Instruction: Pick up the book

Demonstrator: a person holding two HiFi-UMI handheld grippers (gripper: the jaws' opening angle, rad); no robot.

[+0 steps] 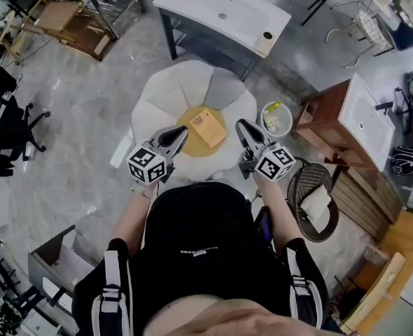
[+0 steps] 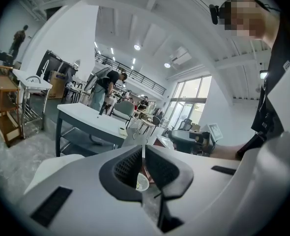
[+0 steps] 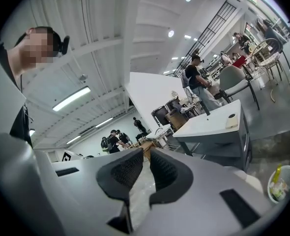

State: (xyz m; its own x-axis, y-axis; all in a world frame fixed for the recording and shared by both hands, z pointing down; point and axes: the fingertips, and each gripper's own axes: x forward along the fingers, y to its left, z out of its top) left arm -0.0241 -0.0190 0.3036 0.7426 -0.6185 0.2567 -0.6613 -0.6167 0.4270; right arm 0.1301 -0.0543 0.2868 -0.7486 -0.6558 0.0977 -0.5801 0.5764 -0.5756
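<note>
A tan book (image 1: 206,126) lies on the yellow centre of a white petal-shaped seat (image 1: 157,96) in the head view. My left gripper (image 1: 183,131) hovers just left of the book, its tip close to the near left corner. My right gripper (image 1: 239,123) hovers just right of the book, a small gap away. Both point forward over the seat, and neither touches the book. In the left gripper view the jaws (image 2: 143,149) are shut with nothing between them. The right gripper view shows its jaws (image 3: 146,152) shut and empty too. Neither gripper view shows the book.
A small white bin (image 1: 276,119) with rubbish stands right of the seat. Behind it is a white table (image 1: 220,9) with a paper roll (image 1: 264,43). A wooden sink cabinet (image 1: 346,121) and a wicker basket (image 1: 317,200) are at the right. People stand far off.
</note>
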